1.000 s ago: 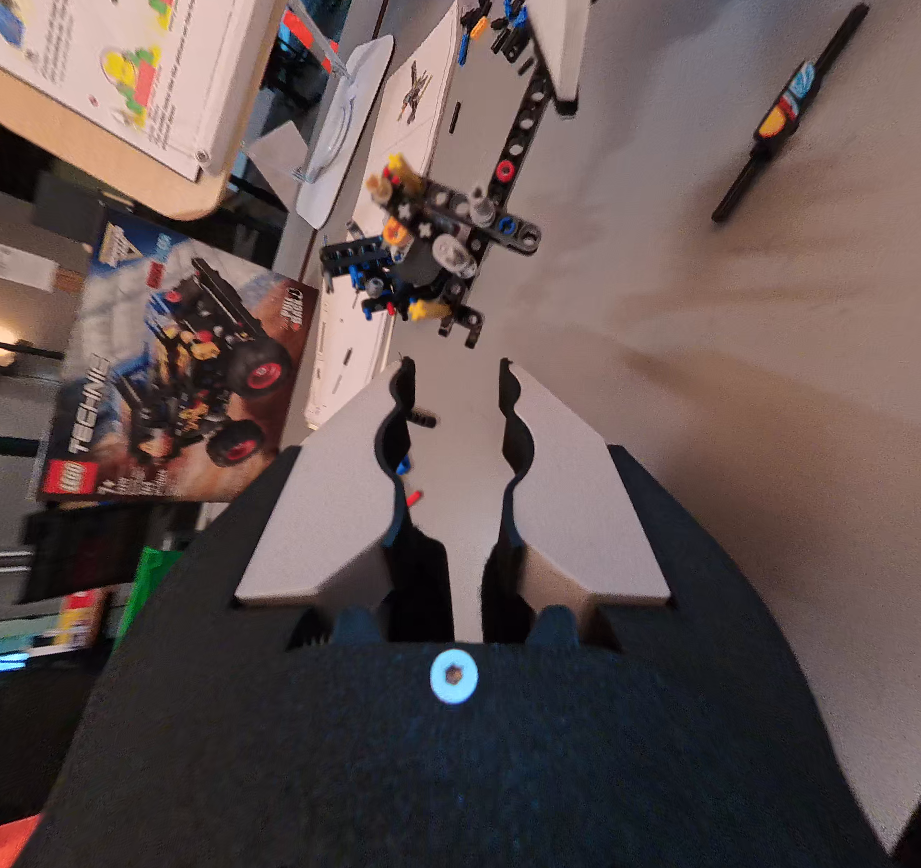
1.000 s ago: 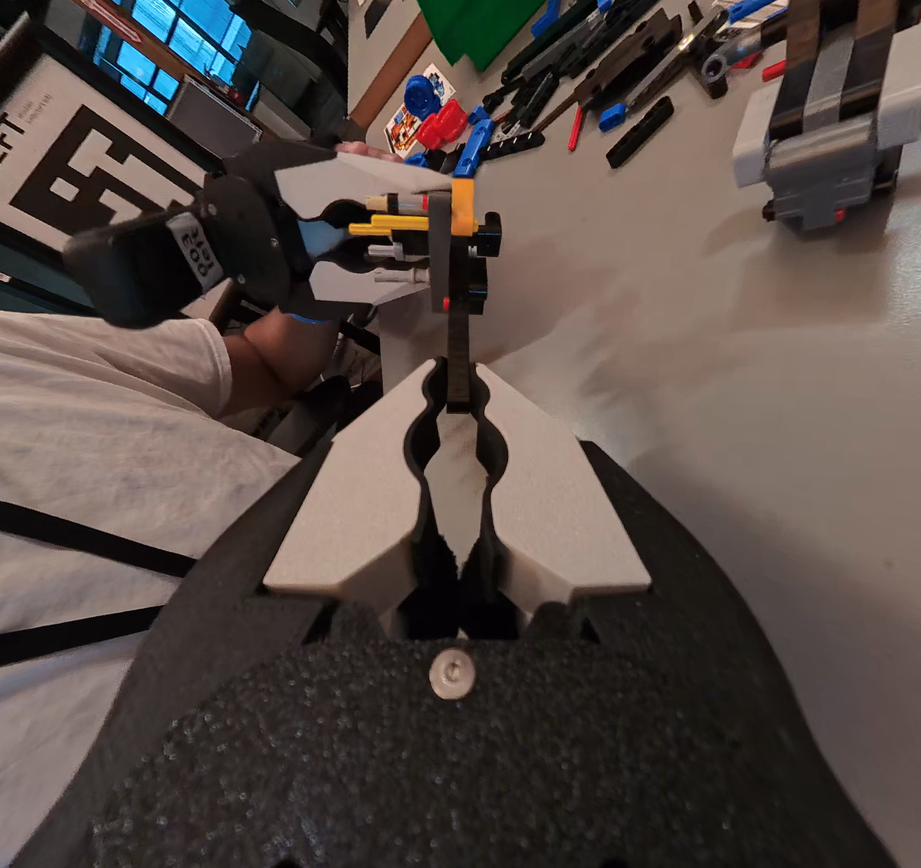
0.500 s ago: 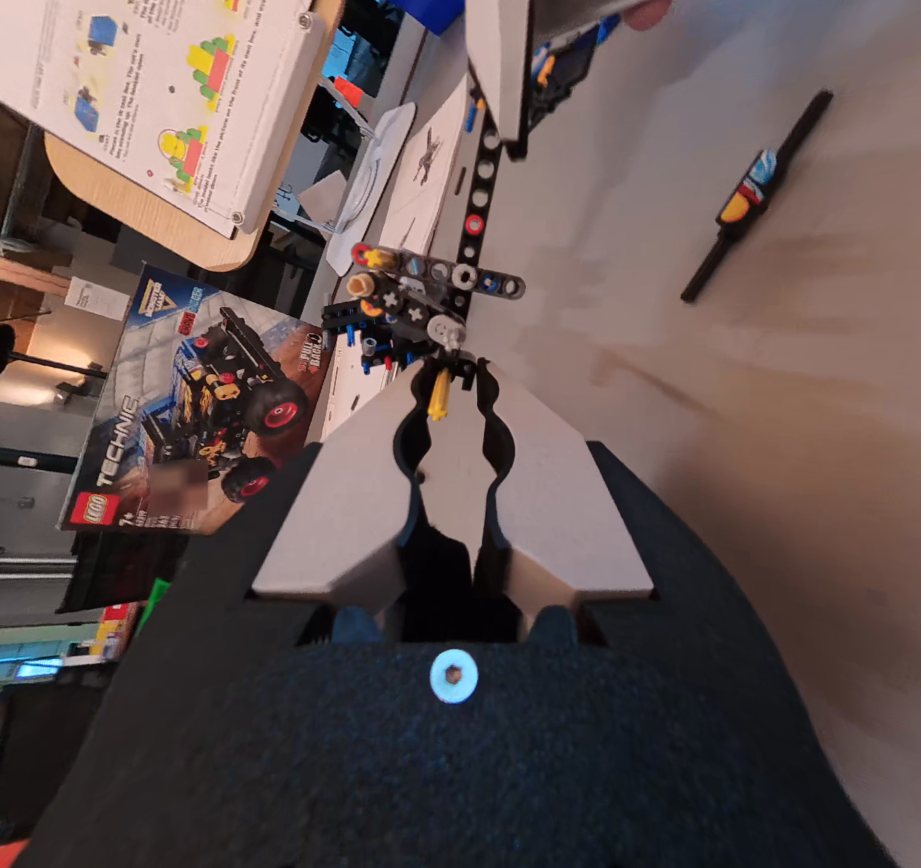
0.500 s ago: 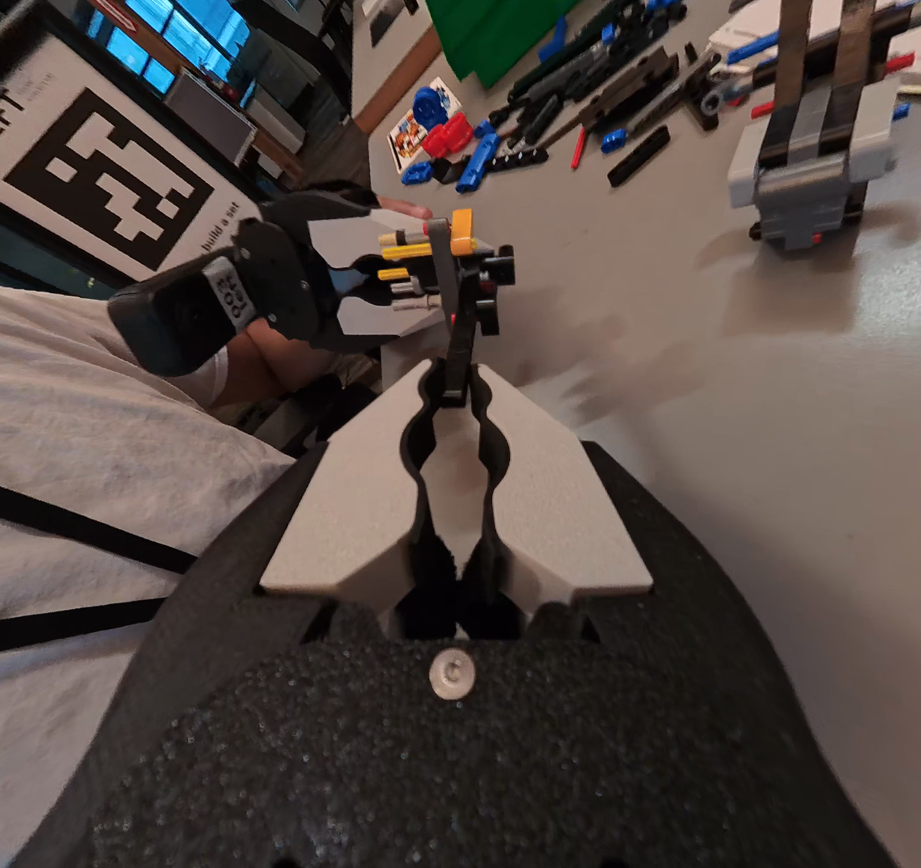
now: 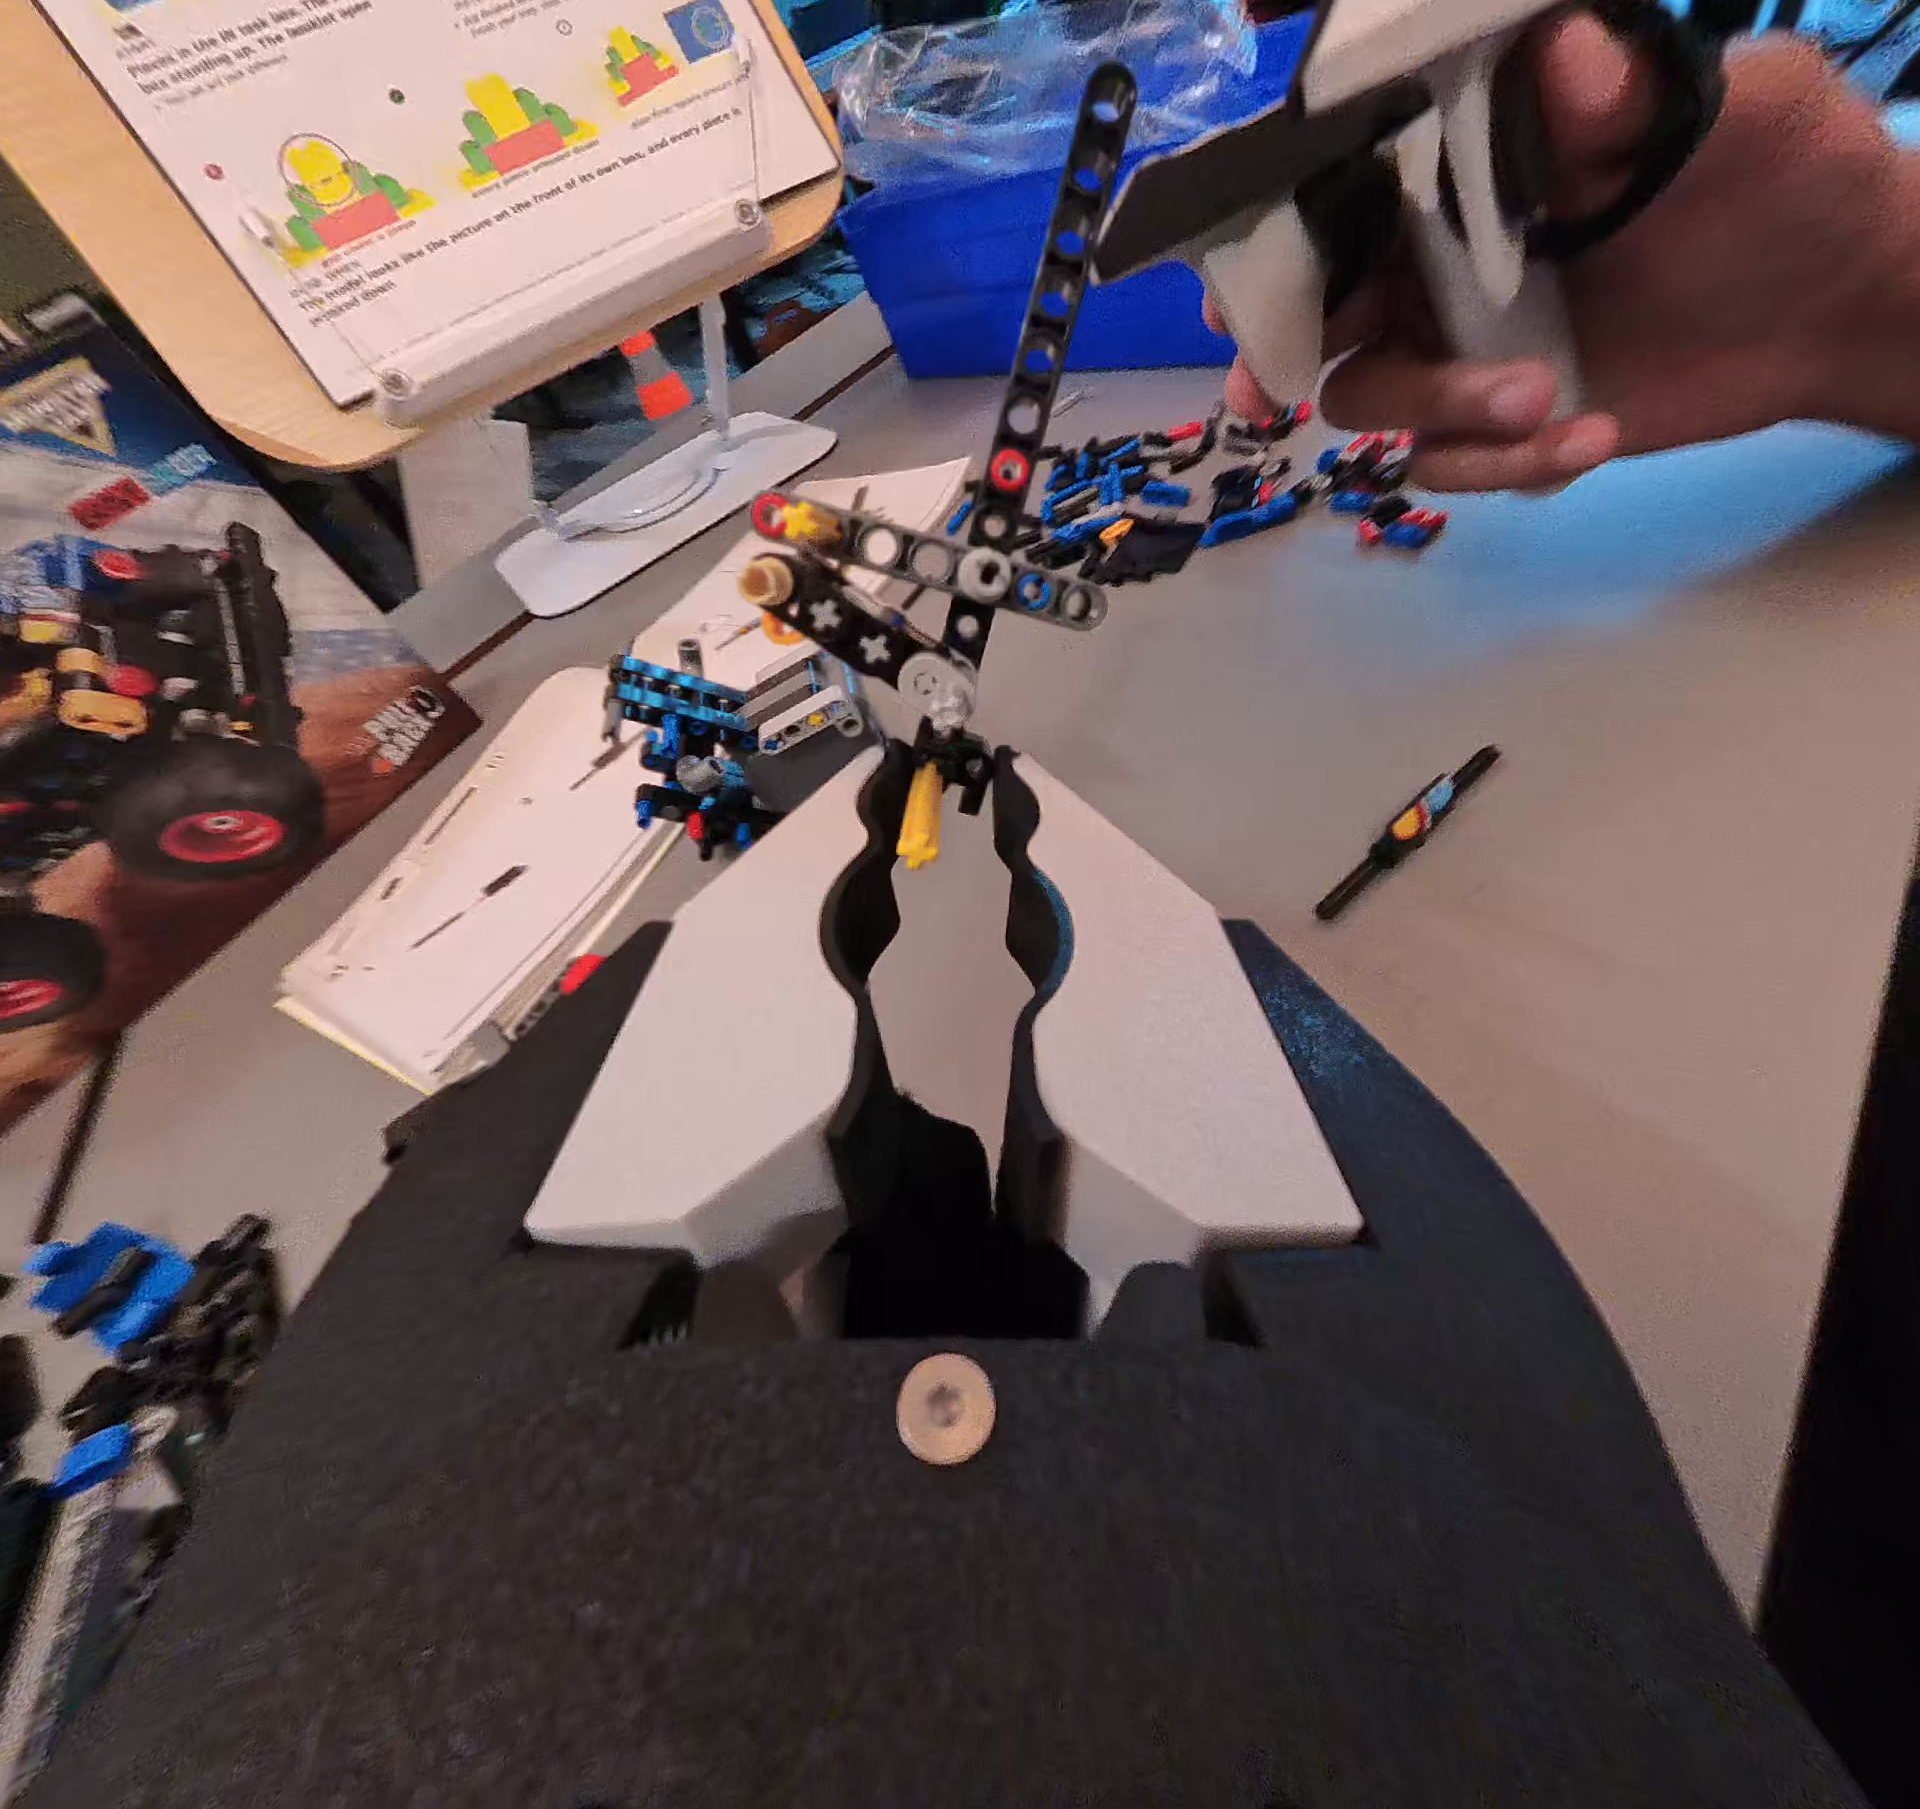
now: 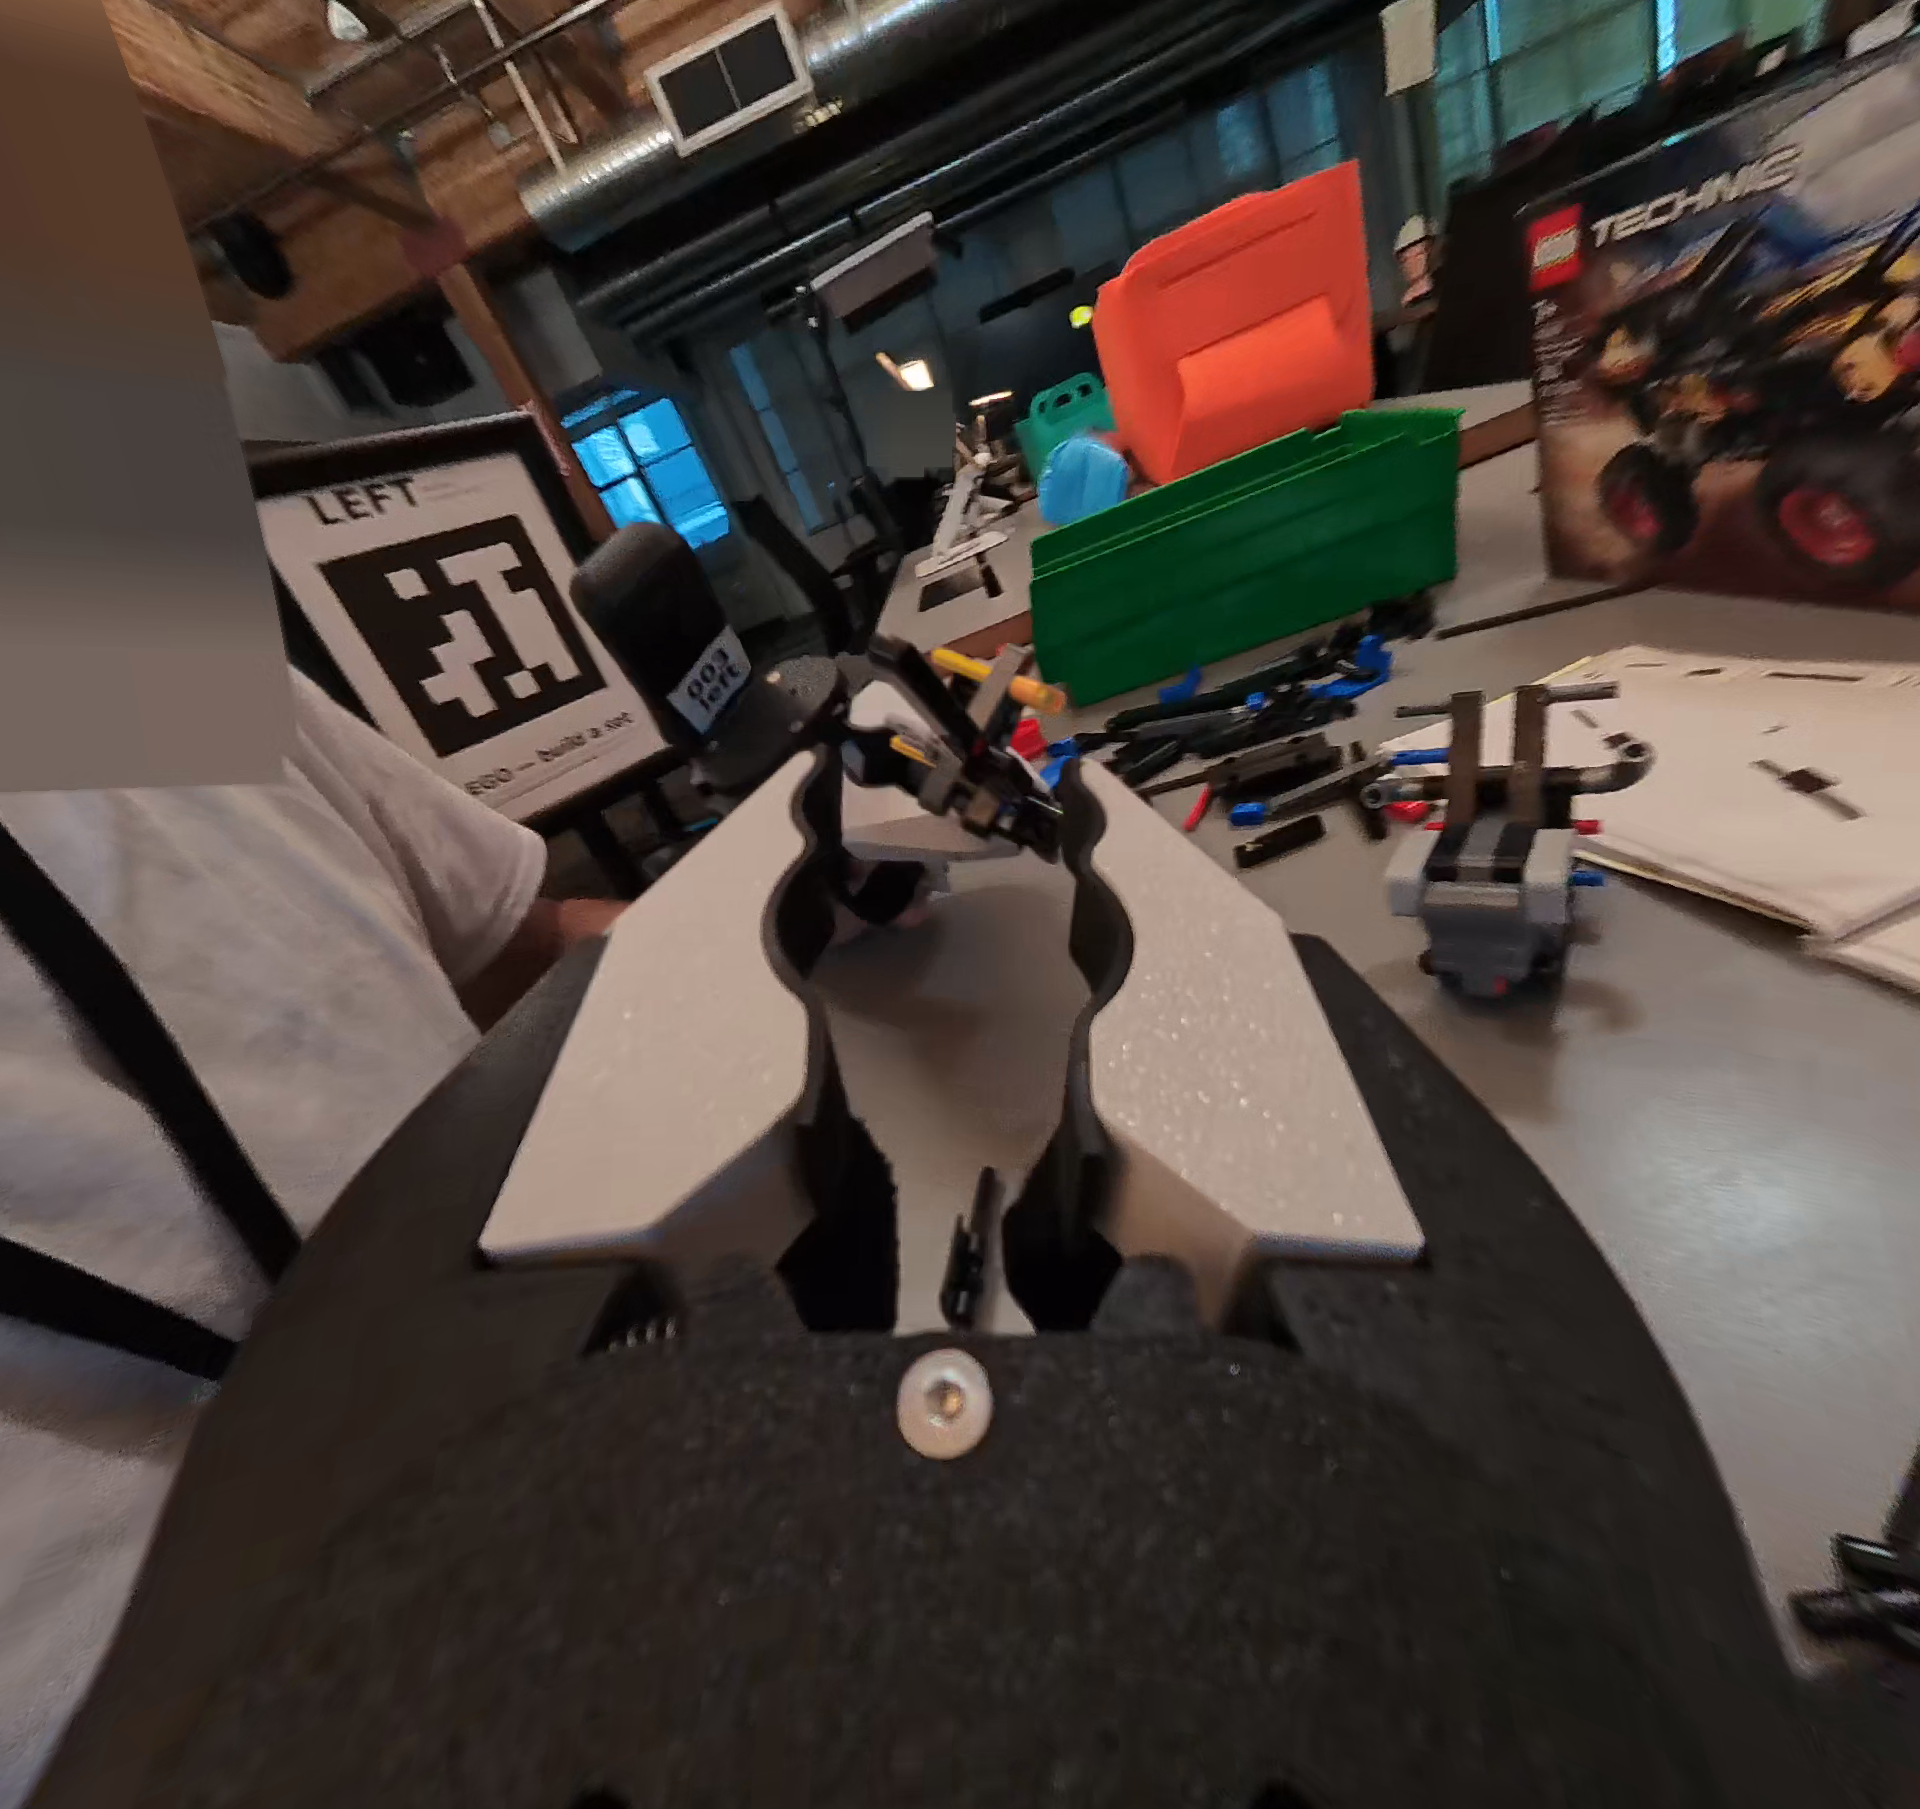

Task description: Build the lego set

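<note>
My left gripper (image 5: 940, 772) is shut on the lower end of the lego assembly (image 5: 966, 575), pinching a black connector with a yellow pin. The assembly is a long black beam (image 5: 1060, 284) standing upward, with a grey cross beam and a black cross beam. It is held above the table. My right gripper (image 6: 945, 783) is open and empty, its fingers wide apart, facing the assembly (image 6: 971, 772) from a short way off. It also shows in the left wrist view (image 5: 1195, 201) beside the beam's upper part, held by a hand.
The set box (image 5: 156, 720), an instruction booklet (image 5: 499, 886) and a blue-grey sub-assembly (image 5: 717, 731) lie to the left. Loose pieces (image 5: 1195, 502), a blue bin (image 5: 987, 253) and a black rod (image 5: 1403, 829) are on the table. A grey sub-assembly (image 6: 1486, 876) and green bin (image 6: 1247, 554) are to the right. Some 11 centimetres of space lies between my two pairs of fingers.
My left gripper closed on the assembly's lower end. My right gripper opened, let go of the long black beam and drew back. Both views swung to a more level angle.
</note>
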A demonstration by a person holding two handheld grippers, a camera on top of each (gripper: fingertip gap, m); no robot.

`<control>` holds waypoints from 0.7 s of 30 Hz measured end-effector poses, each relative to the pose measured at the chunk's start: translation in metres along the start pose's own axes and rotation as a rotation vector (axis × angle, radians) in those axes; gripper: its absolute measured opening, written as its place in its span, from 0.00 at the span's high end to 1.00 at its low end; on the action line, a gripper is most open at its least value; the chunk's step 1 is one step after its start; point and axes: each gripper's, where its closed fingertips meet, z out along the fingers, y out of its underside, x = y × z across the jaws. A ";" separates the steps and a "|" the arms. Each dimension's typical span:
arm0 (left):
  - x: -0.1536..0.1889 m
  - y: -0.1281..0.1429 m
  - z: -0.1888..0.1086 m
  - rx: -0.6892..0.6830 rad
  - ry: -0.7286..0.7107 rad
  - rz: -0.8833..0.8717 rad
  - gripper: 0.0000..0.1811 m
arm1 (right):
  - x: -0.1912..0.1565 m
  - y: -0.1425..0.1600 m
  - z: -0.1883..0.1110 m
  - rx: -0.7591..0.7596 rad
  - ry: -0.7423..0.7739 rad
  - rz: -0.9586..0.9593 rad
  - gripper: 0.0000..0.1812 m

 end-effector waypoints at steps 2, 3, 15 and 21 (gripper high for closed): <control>-0.002 -0.002 -0.002 0.027 0.043 -0.075 0.92 | 0.000 0.004 0.000 -0.021 0.024 -0.039 0.79; -0.004 -0.003 -0.002 0.037 0.057 -0.106 0.92 | -0.002 0.007 0.002 -0.034 0.022 -0.049 0.80; -0.007 0.004 0.003 -0.001 0.023 -0.053 0.92 | 0.013 0.019 0.006 -0.100 0.138 -0.024 0.87; -0.009 0.005 0.003 -0.002 0.027 -0.070 0.92 | 0.098 0.029 -0.049 -0.274 0.770 -0.160 0.89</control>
